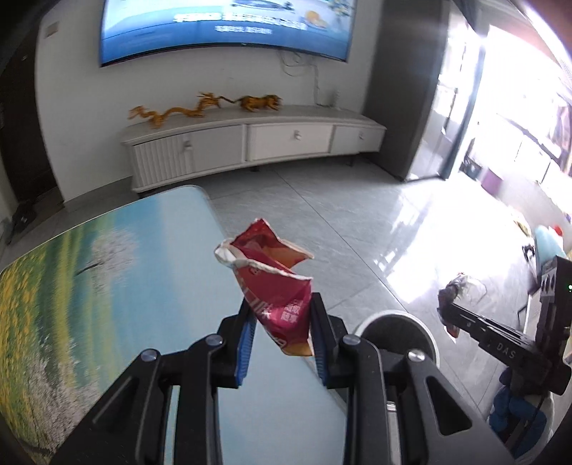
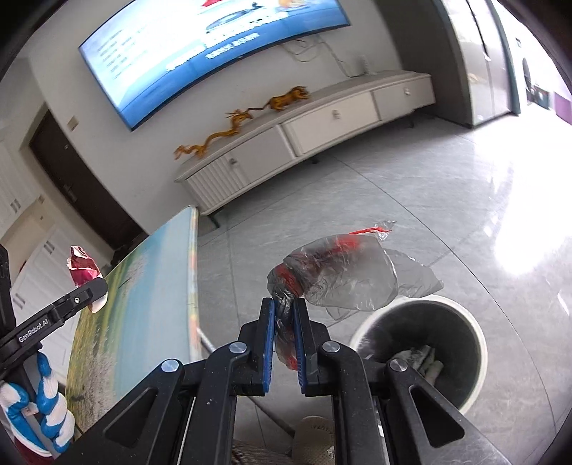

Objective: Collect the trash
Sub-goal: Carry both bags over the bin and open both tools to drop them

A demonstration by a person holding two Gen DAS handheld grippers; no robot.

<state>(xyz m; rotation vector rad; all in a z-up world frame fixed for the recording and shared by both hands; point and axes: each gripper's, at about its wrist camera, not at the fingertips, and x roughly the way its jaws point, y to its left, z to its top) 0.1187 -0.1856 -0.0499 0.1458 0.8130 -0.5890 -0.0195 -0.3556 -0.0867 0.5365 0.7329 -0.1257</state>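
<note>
My left claw grips a red wrapper over the table edge; my right claw is clamped on a clear bag, with the bin just below and right of it. I'd center each claw over the bin's mouth before releasing, since both scraps look light and may drift. From the left, my claw hides most of the bin.

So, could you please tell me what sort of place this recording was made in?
Most likely a home living room: a large wall-mounted television above a low white cabinet, a glossy tiled floor, and a table.
</note>
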